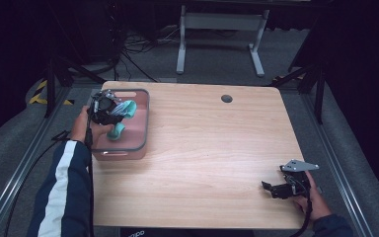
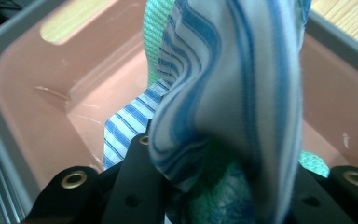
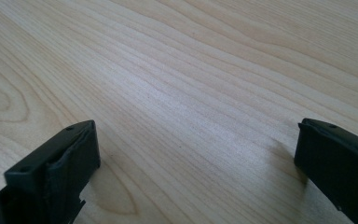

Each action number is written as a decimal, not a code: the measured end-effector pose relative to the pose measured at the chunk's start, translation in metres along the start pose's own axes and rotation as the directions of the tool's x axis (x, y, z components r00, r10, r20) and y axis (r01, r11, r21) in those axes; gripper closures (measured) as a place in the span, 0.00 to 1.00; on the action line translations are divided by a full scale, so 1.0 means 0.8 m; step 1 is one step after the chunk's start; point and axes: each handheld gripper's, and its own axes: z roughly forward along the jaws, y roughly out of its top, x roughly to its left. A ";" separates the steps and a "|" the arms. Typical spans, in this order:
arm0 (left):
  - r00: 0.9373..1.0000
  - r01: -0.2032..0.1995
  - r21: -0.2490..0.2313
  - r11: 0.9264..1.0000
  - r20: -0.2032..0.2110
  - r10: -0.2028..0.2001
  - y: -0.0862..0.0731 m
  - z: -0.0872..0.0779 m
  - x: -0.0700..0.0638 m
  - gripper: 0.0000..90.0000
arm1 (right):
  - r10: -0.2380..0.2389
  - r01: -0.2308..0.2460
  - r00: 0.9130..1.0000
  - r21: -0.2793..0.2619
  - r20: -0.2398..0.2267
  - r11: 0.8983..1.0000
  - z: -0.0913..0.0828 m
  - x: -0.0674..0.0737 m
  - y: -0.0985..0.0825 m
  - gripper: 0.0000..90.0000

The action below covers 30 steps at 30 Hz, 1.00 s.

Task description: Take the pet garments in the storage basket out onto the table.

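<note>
The left gripper [image 1: 112, 114] had its fingers pinching a blue-striped cloth [image 2: 233, 93] above the pink bin [image 1: 140, 126]; the right gripper [image 1: 281, 187], fingers spread wide, rested on the bench [image 1: 202, 148].

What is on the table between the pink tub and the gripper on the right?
Nothing: in the high view, bare wooden table stretches from the pink tub to the right hand-held gripper.
</note>
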 end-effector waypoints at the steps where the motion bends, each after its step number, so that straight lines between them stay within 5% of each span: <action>1: 1.000 0.011 -0.009 1.000 0.002 -0.011 -0.001 -0.003 -0.001 0.84 | 0.000 0.000 1.000 0.000 0.000 1.000 0.000 0.000 0.000 0.00; 11: 1.000 -0.004 -0.102 0.995 0.000 0.004 0.000 -0.030 -0.010 0.85 | 0.000 0.000 1.000 0.000 0.000 1.000 0.000 0.000 0.000 0.00; 19: 0.999 -0.025 -0.190 0.982 0.026 0.031 0.005 -0.061 -0.025 0.85 | 0.000 0.000 1.000 0.000 0.001 1.000 0.000 0.000 0.000 0.00; 30: 0.995 -0.080 -0.237 0.968 0.038 0.092 0.023 -0.082 -0.050 0.85 | 0.000 0.000 1.000 0.000 0.001 1.000 0.000 0.000 0.000 0.00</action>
